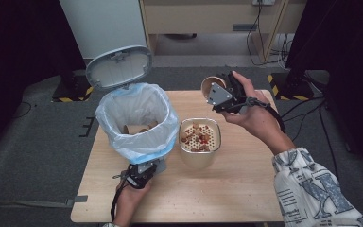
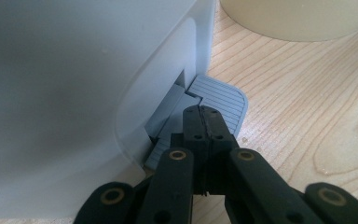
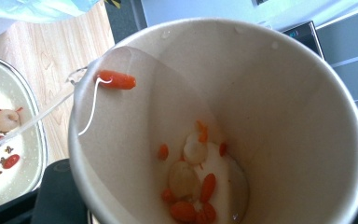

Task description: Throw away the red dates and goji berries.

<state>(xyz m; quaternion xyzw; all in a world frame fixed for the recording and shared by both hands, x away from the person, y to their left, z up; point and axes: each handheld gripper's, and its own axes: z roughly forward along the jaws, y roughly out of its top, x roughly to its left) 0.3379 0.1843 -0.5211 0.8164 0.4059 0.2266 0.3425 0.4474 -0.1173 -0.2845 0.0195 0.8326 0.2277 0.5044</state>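
- The left gripper [image 1: 141,176] sits low at about 7 o'clock on the table [image 1: 246,189], right at the foot of the bin [image 1: 137,124].
- In the left gripper view its jaws are pressed together with nothing between them, and their tips rest on the grey ribbed pedal [image 2: 216,100] that juts from the base of the bin [image 2: 84,93].
- The lid [image 1: 118,66] of the bin stands raised at the bin's 11 o'clock, tipped back and open.
- A pale blue-white bag [image 1: 123,111] lines the bin and folds over its rim; brownish scraps lie inside, too small to tell apart.
- The right gripper [image 1: 224,92] is held above the table at about 1 o'clock, pinching a paper cup [image 1: 212,85] that is tilted on its side, its mouth facing the camera.
- In the right gripper view the paper cup [image 3: 270,93] shows its pale inside, with orange berries and pale round pieces [image 3: 193,186] stuck at the wet bottom.
- One orange berry [image 3: 116,80] clings to the cup's rim at 10 o'clock, beside a thin strand of liquid.
- A strainer tub [image 1: 199,142] stands at the centre of the table, just beside the bin at its 3 o'clock, apart from the cup.
- Its perforated tray holds reddish and pale bits [image 1: 196,137]; the same tray [image 3: 4,140] shows at 9 o'clock in the right gripper view.
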